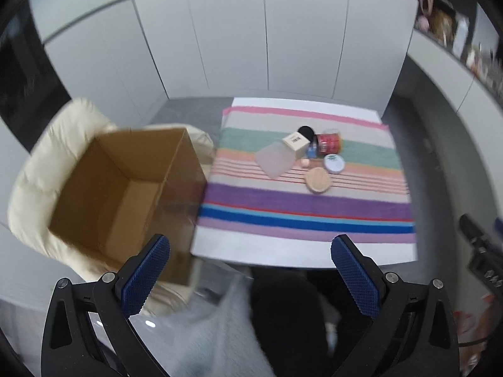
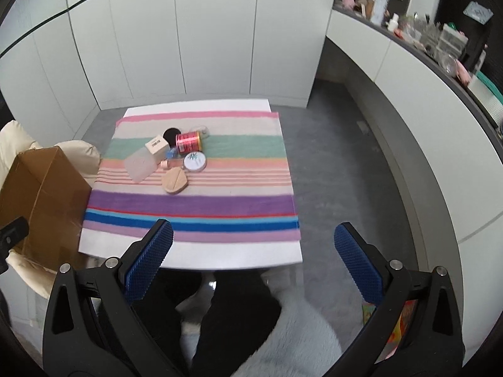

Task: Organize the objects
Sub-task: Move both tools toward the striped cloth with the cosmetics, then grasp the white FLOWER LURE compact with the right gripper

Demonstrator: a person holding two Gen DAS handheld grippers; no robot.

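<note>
Left wrist view: the left hand-held gripper [image 1: 250, 270] sits at 6 o'clock, its blue-padded fingers spread wide and holding nothing. Beyond it, at 9 o'clock, an open cardboard box [image 1: 125, 188] rests on a cream cushioned chair [image 1: 37, 169], just beside the left edge of the white tabletop [image 1: 283, 256]. A striped cloth [image 1: 301, 201] covers most of the tabletop. Toward 12 o'clock, a tight cluster of small items lies on the cloth: a round wooden lid [image 1: 318, 180] nearest, a white round tin [image 1: 334, 163] behind it, a frosted plastic container [image 1: 274, 159] lying on its side, a small cream carton [image 1: 295, 143], a red can [image 1: 328, 143] and a black disc [image 1: 306, 132] farthest.

Right wrist view: the right hand-held gripper [image 2: 253, 259] is likewise spread and empty at 6 o'clock, above dark trouser legs. The same cluster lies at 11 o'clock on the cloth, with the box at 9 o'clock. A cluttered shelf [image 2: 418, 36] runs along the wall at 2 o'clock.
</note>
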